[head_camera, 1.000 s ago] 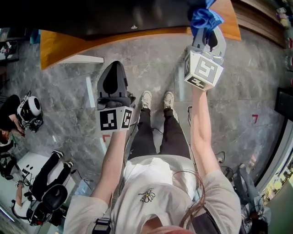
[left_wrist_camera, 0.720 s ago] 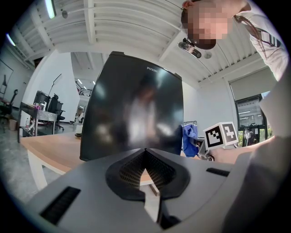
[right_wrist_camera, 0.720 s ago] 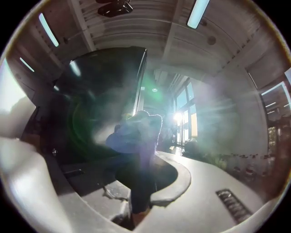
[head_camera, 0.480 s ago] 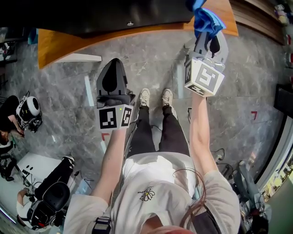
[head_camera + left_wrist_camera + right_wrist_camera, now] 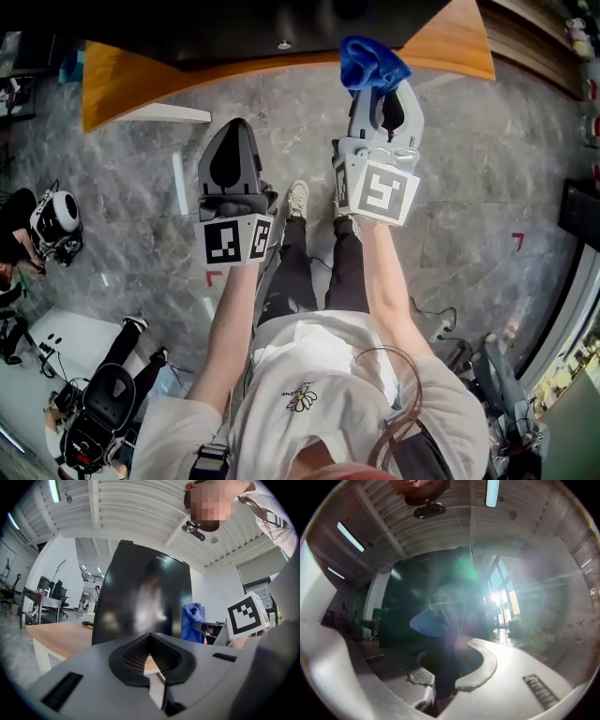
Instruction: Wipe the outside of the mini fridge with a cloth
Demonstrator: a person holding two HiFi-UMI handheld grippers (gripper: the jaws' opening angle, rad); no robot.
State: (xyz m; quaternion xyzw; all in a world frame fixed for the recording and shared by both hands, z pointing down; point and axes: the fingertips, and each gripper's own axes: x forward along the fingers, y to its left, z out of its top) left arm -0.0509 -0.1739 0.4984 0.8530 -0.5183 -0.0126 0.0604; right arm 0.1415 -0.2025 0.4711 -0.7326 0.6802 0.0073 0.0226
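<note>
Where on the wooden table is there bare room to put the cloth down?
Bare wood left of the mini fridge on the table, and a strip at its right. Crowded in front, where the right gripper holds the cloth.

The right gripper view is the hardest to see. Bright light pours through a window (image 5: 501, 599) at 3 o'clock and spreads white haze and a green spot over the middle. The blue cloth (image 5: 429, 620) looks foggy. The left gripper view is bright and sharp, with a tube light (image 5: 55, 490) at 11 o'clock. The shiny mini fridge (image 5: 140, 592) shows blurry white patches. The head view is evenly lit, and its edges bend.
</note>
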